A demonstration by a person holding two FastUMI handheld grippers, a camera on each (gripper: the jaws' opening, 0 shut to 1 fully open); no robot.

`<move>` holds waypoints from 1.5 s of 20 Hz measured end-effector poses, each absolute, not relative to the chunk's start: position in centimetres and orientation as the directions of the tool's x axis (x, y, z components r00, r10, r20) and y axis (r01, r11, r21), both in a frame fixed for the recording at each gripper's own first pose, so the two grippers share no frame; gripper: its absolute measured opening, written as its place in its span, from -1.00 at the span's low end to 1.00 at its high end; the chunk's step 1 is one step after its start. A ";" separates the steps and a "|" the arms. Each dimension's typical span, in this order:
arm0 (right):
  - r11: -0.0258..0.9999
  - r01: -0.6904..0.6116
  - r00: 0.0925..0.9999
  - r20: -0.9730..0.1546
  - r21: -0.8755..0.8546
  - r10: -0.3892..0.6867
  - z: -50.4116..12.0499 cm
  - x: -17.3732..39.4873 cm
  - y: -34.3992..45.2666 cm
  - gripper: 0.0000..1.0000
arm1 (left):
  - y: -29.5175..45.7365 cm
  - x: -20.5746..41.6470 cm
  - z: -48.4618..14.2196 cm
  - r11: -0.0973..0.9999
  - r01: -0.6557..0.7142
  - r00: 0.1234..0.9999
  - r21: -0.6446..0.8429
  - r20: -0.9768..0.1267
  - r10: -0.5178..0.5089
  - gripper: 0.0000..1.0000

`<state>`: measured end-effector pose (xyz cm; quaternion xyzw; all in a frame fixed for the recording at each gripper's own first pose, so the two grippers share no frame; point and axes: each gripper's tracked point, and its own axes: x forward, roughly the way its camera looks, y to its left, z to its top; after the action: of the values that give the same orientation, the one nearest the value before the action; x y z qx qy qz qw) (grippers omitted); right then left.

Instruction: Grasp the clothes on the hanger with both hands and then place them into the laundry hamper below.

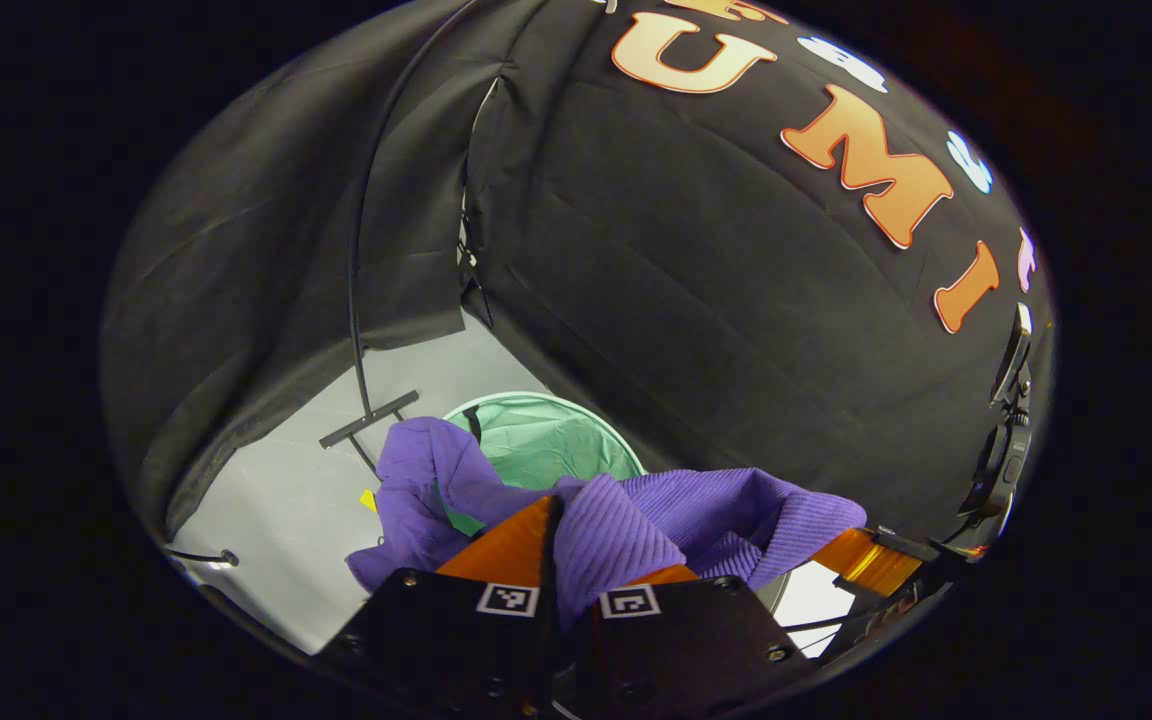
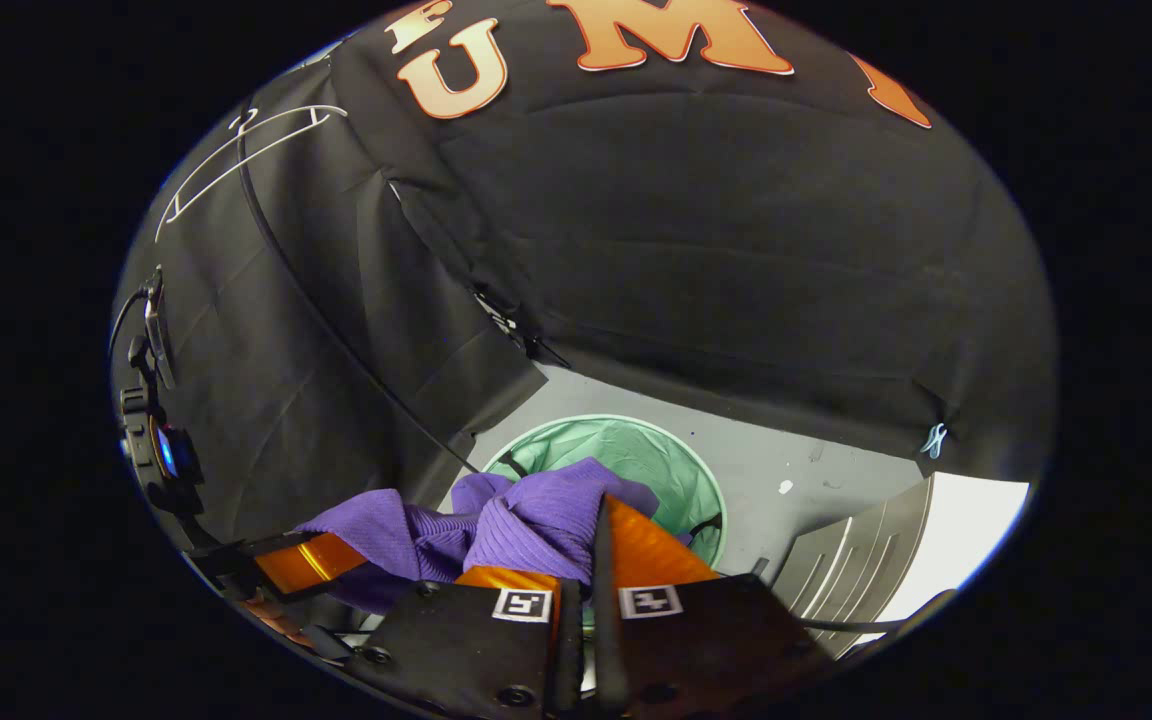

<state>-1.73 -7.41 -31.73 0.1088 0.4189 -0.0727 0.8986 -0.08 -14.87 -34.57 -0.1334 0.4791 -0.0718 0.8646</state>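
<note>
Left tongs (image 1: 576, 560): orange fingers pressed together on a fold of the purple garment (image 1: 656, 520); ribbed cloth bulges up out of the pinch and drapes off to both sides.
Right tongs (image 2: 576, 570): orange fingers nearly closed, pinching the purple garment (image 2: 536, 520); cloth bunches over the left finger and spills away to the left.
Other tongs seen from the left gripper view: one orange finger (image 1: 866, 562) at the lower right, touching the far end of the cloth.
Other tongs seen from the right gripper view: one orange finger (image 2: 308, 562) at the lower left, against the cloth.
Garment position: held between the two tongs, slung above the hamper; whether any hem touches the hamper, cannot tell.
Laundry hamper (image 1: 556, 440): round, white rim, pale green lining, standing on the grey floor (image 1: 276, 520) near the black booth wall.
Hamper contents: in the right gripper view the visible part of the green lining (image 2: 656, 455) is bare; the near part is hidden behind the cloth.
Stand: a thin black pole (image 1: 356, 300) with a flat foot on the floor, left of the hamper.
</note>
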 end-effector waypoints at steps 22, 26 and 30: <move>0.985 0.146 0.840 -0.538 0.092 -0.074 -17.5 -1.7 -7.0 0.94 | -11.7 3.5 -18.3 0.970 0.056 0.816 -0.234 -0.550 -0.180 0.95; 0.994 0.106 0.919 -0.384 0.028 -0.087 -9.0 -1.6 -6.7 0.95 | -9.6 5.7 -9.3 0.982 0.049 0.939 -0.183 -0.328 -0.108 0.92; 0.994 0.091 0.967 -0.246 0.057 -0.074 -2.4 -1.2 -6.3 0.94 | -8.3 5.7 -1.5 0.992 0.023 0.987 -0.122 -0.154 -0.042 0.82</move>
<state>-1.24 -6.29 -2.44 0.0337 0.1225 -0.0417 0.9910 5.74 -8.25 -1.48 -0.0602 0.0785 -0.0164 0.9950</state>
